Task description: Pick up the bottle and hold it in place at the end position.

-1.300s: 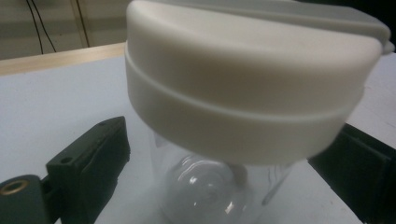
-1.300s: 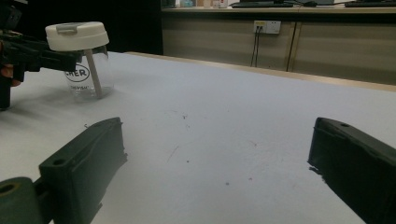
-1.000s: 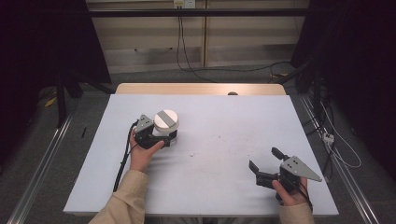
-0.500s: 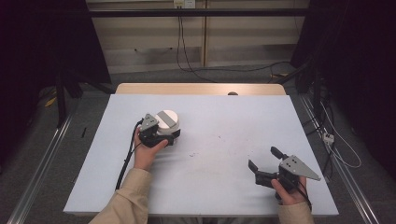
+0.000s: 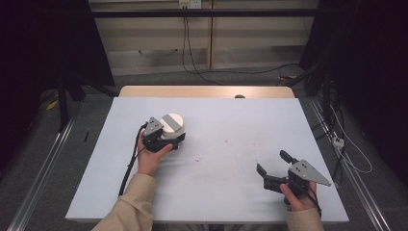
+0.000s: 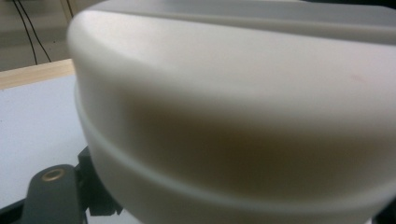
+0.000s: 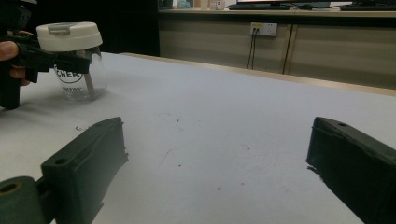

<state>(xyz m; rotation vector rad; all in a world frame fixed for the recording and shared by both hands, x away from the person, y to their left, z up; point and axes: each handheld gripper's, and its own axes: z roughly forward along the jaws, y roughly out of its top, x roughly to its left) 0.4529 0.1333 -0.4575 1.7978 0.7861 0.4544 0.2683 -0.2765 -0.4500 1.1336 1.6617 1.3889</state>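
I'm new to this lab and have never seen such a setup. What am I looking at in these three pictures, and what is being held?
No robot arm here: a person at a table holds hand-held tongs in each hand. The high view looks down from above the person's side. There the left tongs sit at the left, closed around a clear jar with a white lid. The right tongs rest low near the table's front right, jaws spread apart with nothing between them.

The other two pictures come from small cameras riding on the tongs. The left gripper view is so close that the jar's white lid looms large and blurred. The right gripper view looks between its own two black jaws across the table, and shows the jar farther off, gripped just under its lid by the other tongs.
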